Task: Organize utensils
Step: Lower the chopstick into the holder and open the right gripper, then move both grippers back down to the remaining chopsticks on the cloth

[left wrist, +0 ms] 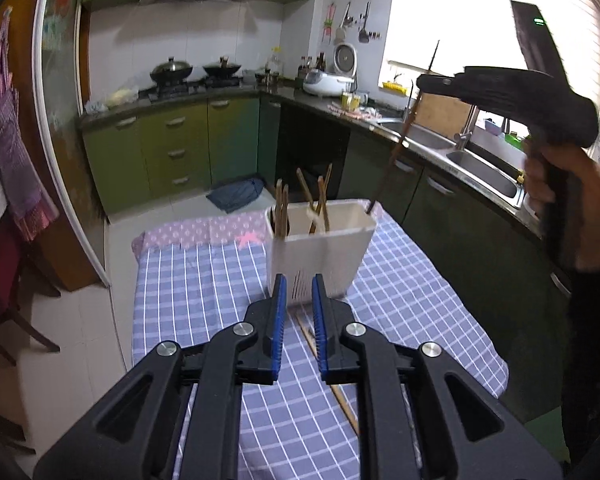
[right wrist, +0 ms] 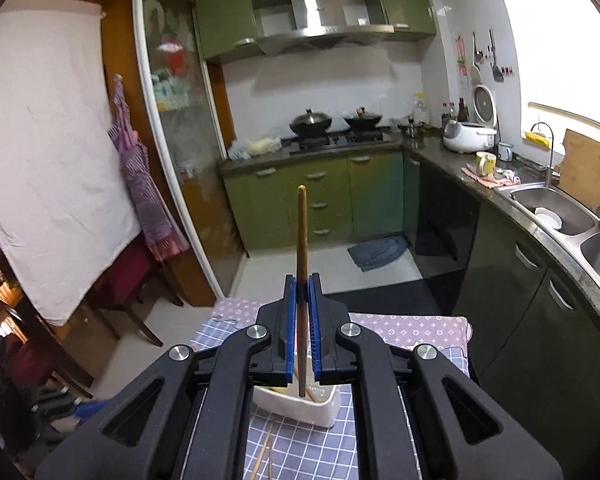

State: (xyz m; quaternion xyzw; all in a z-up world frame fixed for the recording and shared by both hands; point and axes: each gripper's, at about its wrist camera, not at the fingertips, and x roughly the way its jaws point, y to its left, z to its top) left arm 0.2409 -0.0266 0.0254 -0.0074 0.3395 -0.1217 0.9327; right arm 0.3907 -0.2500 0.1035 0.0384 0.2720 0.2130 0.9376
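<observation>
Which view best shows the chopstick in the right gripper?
The left wrist view: the whole chopstick shows, its tip inside the white holder. The right wrist view shows it foreshortened, pinched in the right gripper.

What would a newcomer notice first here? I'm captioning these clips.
Probably the right claw shut on an upright wooden chopstick, its lower tip inside the white utensil holder on the checked tablecloth. Next, the left claw, empty, before the holder, with loose chopsticks beneath it.
</observation>
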